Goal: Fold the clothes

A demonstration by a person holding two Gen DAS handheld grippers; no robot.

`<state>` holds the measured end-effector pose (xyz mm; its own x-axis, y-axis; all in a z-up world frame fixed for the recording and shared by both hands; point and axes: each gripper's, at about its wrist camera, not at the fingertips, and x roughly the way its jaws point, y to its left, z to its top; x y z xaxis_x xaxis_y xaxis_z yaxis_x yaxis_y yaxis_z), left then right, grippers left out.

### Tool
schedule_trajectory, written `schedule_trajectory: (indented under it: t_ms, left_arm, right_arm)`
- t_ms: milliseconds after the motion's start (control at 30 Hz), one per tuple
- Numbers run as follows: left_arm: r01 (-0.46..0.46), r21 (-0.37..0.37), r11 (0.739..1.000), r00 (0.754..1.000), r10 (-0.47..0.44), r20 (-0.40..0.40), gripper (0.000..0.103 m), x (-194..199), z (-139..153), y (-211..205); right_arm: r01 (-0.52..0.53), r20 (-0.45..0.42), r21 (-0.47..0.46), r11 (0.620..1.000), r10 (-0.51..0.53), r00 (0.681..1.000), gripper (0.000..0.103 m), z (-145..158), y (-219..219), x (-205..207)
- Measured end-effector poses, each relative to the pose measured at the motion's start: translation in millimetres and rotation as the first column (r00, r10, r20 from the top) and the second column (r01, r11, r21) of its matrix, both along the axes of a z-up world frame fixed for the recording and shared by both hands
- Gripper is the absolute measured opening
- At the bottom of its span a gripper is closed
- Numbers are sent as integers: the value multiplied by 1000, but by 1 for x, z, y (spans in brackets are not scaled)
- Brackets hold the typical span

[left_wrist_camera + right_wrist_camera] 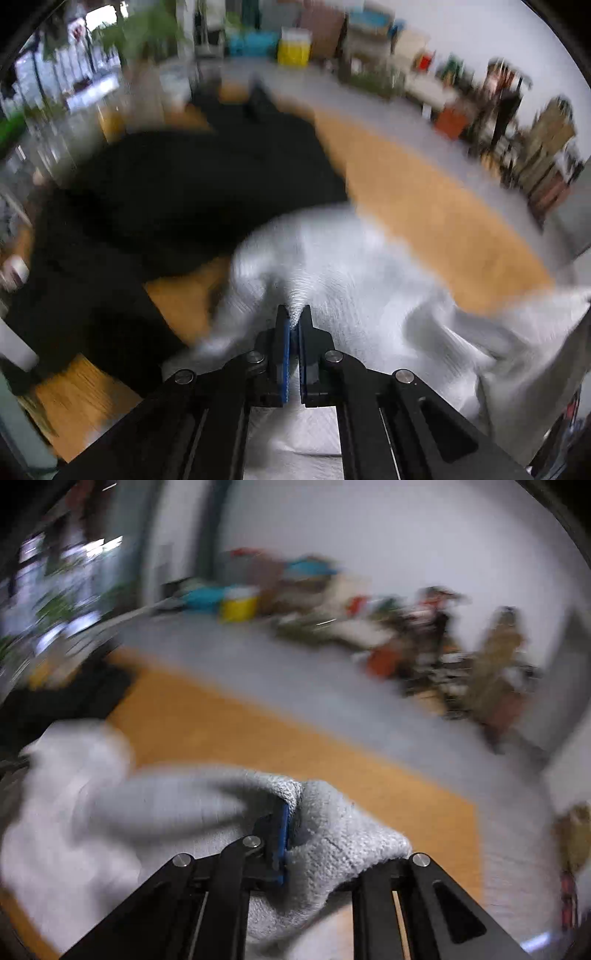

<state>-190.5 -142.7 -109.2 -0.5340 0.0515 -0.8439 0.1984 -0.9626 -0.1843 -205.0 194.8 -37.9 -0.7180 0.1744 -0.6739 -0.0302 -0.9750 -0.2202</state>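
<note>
A white knitted garment [354, 266] is held above the wooden table [424, 206], blurred by motion. My left gripper [294, 321] is shut on a pinch of its fabric, blue pads pressed together. In the right wrist view the same white garment [332, 834] drapes over my right gripper [293, 812], which is shut on a fold of it; the right finger is hidden under the cloth. A black garment [192, 184] lies spread on the table to the left, beyond the white one.
The orange-brown table top [258, 731] runs diagonally. Beyond it is grey floor [295, 664] and a wall lined with boxes, a yellow bin [293, 48] and clutter. Plants [144, 33] and windows are at the far left.
</note>
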Motion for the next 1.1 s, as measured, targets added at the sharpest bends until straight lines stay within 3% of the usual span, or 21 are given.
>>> schedule_trajectory:
  t_ms: [33,167,200,233,267,300,333,400,433,500,567,600,700,767,900,1000,1067,1100]
  left_arm:
    - [-4,20,1000,999,4,-36,4,-5,17,-4]
    - [14,127,992,977,13,-214,4,-27,63,-1]
    - [-1,168,986,961,47,-272,8,-32,66,0]
    - [-20,189,982,958,73,-277,10,-39,61,2]
    - [-38,201,979,962,90,-259,14,-46,54,5]
    - [-55,208,977,975,98,-201,28,-54,47,7]
    - [-51,240,969,986,87,-142,43,-56,37,7]
    - [-15,340,940,998,37,-60,51,-49,20,2]
    - [3,366,930,999,13,-41,56,-38,13,-2]
    - [-13,273,962,1000,4,31,67,-12,2,-7]
    - [2,102,995,989,-17,144,69,9,-17,-4]
    - [19,88,996,980,-36,198,69,20,-31,0]
    - [52,171,984,941,-105,321,69,47,-70,11]
    - [70,197,978,928,-136,346,69,57,-87,24]
    - [86,148,985,911,-138,389,69,70,-111,57]
    - [118,143,983,917,-163,364,69,76,-109,78]
    - [134,204,970,913,-201,355,52,76,-110,89]
    - [138,205,969,918,-203,341,22,78,-107,93]
  right_arm:
    - [28,-38,42,999,-26,999,13,16,14,-7]
    - [176,-208,-44,983,-181,961,18,46,55,-37]
    - [210,-248,-69,975,-220,943,42,54,65,-44]
    - [242,-285,-96,966,-259,923,73,62,75,-51]
    - [273,-320,-124,954,-298,899,84,69,85,-59]
    - [297,-229,-156,942,-327,917,90,57,86,-70]
    - [290,-129,-201,936,-319,939,89,42,90,-74]
    - [187,44,-313,931,-183,982,86,1,97,-66]
    - [174,65,-285,943,-163,985,86,-11,96,-50]
    - [146,109,-229,962,-123,986,86,-36,94,-17]
    - [113,154,-174,978,-87,984,86,-61,93,16]
    - [96,178,-147,985,-69,982,86,-73,92,32]
    - [39,250,-67,997,-21,968,87,-111,90,82]
    - [-3,299,-17,1000,8,954,87,-136,88,115]
    - [80,338,-106,991,-39,940,88,-142,109,105]
    - [115,353,-150,982,-56,934,87,-148,110,90]
    - [99,352,-182,978,-29,935,69,-154,104,84]
    - [81,354,-216,973,1,935,35,-156,97,84]
